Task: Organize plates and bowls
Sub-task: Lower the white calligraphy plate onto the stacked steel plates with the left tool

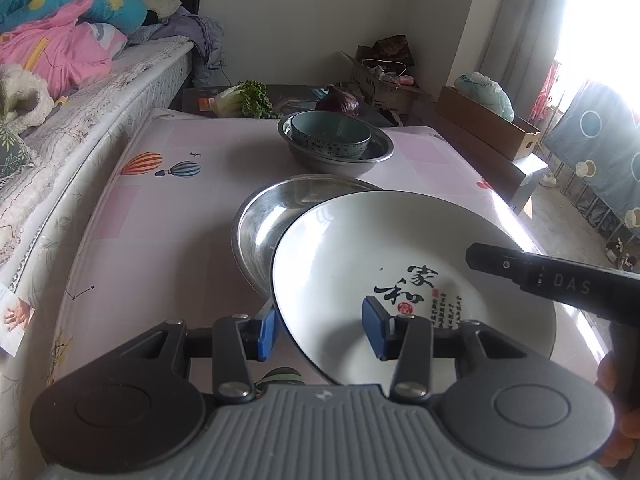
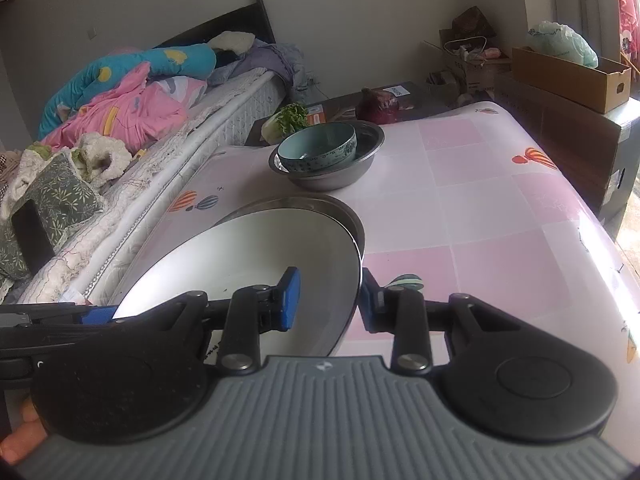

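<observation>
A white plate with black calligraphy hangs tilted over the pink table, held from both sides. My left gripper is shut on its near-left rim, one blue pad inside the plate and one under the edge. My right gripper is shut on the opposite rim of the white plate in the same way. A shallow steel plate lies on the table just beyond and partly beneath it. Farther back, a teal bowl sits inside a steel basin.
The table wears a pink balloon-print cloth. A bed with heaped bedding runs along its left side. Greens and a purple cabbage lie past the far edge. Cardboard boxes stand at the right.
</observation>
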Motion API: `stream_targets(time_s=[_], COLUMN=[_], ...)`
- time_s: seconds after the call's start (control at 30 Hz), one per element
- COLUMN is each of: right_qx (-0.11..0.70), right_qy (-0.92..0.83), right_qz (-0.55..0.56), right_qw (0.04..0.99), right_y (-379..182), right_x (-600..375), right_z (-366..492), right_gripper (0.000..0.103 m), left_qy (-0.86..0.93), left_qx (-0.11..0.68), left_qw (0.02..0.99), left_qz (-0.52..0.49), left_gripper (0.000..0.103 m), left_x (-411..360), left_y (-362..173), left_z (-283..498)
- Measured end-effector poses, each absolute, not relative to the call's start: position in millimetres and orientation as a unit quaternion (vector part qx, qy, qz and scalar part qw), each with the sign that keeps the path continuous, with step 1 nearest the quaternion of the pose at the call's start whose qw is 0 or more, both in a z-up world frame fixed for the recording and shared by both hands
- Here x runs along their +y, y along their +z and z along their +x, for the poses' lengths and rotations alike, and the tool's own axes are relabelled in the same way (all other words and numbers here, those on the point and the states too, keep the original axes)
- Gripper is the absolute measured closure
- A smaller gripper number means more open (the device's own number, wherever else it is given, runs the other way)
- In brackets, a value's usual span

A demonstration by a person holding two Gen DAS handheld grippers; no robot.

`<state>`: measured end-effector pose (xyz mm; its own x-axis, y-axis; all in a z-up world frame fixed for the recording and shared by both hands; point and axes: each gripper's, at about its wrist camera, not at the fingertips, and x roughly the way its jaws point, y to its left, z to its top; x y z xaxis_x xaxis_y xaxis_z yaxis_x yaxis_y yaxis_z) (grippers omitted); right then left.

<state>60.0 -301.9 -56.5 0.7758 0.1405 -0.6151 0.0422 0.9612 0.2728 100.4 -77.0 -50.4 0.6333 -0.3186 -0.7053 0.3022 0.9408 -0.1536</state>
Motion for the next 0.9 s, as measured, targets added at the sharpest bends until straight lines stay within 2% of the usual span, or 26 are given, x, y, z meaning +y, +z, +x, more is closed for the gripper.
stream_targets(time_s=[0.3,0.9], right_qx=[0.369,0.389], right_qy=[0.027,0.033], right_qz=[0.145,0.152], right_qw=[0.918,0.908], right_y=[-79.3,-95.8], right_x=[-302.9,-294.9], right_z=[100.8,145.5], right_gripper=[0.072,0.073], left_qy=[-0.164,-0.136], left_qx=[0.420,0.412], left_qw=[0.892,0.901], left_qz=[-0.012,0.007], left_gripper=[0.059,0.058], left_x=[-78.4,-77.2], left_y=[-70.2,-77.0], left_z=[127.5,152.4])
